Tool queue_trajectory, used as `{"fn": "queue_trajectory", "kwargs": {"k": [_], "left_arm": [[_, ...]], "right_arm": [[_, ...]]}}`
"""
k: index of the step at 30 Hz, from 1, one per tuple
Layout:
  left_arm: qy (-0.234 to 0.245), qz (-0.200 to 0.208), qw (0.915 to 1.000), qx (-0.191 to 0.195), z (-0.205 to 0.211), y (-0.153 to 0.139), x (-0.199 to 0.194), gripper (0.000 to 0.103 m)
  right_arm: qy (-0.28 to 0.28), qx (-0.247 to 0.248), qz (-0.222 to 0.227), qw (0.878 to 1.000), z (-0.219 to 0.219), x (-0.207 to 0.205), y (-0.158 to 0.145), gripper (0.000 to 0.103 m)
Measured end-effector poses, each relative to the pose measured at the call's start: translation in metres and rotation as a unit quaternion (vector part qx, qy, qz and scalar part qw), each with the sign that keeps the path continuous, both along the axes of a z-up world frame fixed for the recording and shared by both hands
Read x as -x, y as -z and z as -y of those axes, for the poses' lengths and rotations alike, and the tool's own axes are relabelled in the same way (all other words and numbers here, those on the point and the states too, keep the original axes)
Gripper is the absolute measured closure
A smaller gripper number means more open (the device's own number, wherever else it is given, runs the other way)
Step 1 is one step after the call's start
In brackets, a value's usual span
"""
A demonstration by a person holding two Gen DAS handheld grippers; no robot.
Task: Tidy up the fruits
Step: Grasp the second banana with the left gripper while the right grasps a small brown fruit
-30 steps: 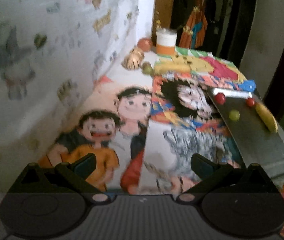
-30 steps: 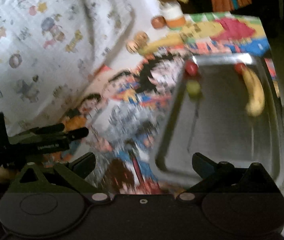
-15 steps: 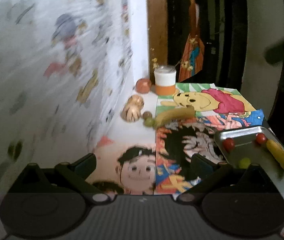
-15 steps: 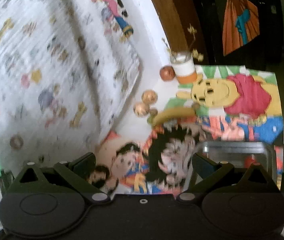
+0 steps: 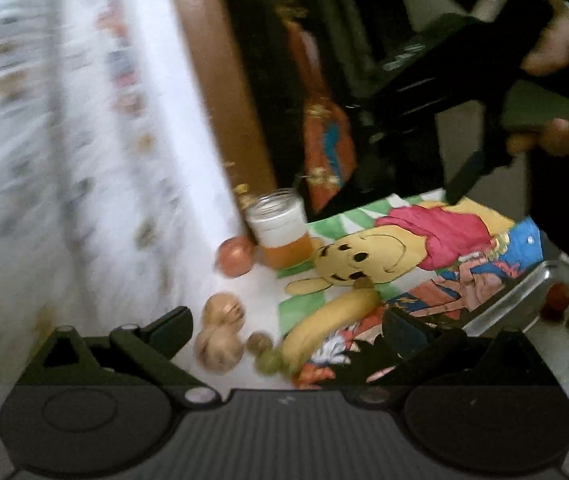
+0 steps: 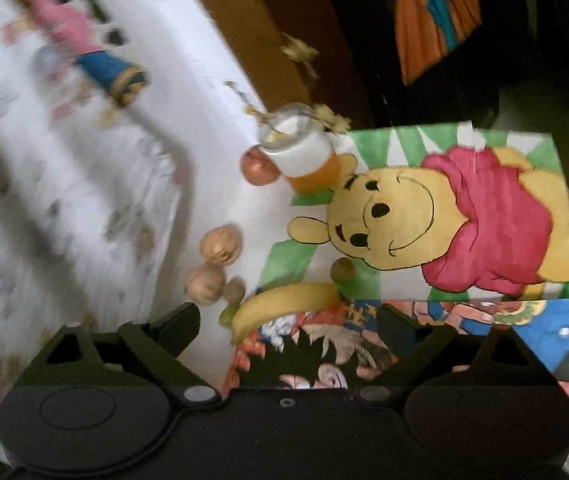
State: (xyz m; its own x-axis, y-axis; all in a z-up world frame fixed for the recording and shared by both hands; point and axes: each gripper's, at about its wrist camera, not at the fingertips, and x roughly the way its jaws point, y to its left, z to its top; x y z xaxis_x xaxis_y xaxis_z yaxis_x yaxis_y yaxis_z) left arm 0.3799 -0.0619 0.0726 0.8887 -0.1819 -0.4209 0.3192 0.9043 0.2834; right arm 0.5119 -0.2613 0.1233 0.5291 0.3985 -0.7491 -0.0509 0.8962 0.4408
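One banana (image 6: 284, 304), two brown round fruits (image 6: 220, 245), both hand-held grippers (image 5: 286, 330) (image 6: 286, 322) spread, empty

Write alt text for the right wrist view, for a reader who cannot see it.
Open, empty gripper jaws frame a banana lying on a cartoon-print table cover. To its left sit two tan round fruits and a small green one; farther back, a reddish fruit sits beside a jar.

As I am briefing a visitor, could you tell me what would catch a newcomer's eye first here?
Most striking is the Winnie the Pooh picture covering the table's far end. Just before it lies a loose banana, right ahead of the open right tongs. Left of the banana sit two tan round fruits, with a jar behind.
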Motion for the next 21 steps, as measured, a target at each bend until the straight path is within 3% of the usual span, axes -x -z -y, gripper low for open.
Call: {"fn": "queue_trajectory", "kwargs": {"k": [6, 11, 21], "left_arm": [[0.042, -0.026, 0.9971, -0.057, 0.017, 0.031, -0.055, 0.0], [0.059, -0.053, 0.993, -0.088, 0.024, 0.055, -0.087, 0.002], [0.085, -0.075, 0.985, -0.13, 0.04, 0.075, -0.123, 0.011]], "right_arm": [[0.0, 0.011, -0.008, 1.0, -0.006, -0.036, 0.041, 0.025], [-0.004, 0.025, -0.019, 0.999, -0.014, -0.059, 0.066, 0.046], [0.007, 0.035, -0.042, 0.999, -0.016, -0.087, 0.097, 0.057]]}}
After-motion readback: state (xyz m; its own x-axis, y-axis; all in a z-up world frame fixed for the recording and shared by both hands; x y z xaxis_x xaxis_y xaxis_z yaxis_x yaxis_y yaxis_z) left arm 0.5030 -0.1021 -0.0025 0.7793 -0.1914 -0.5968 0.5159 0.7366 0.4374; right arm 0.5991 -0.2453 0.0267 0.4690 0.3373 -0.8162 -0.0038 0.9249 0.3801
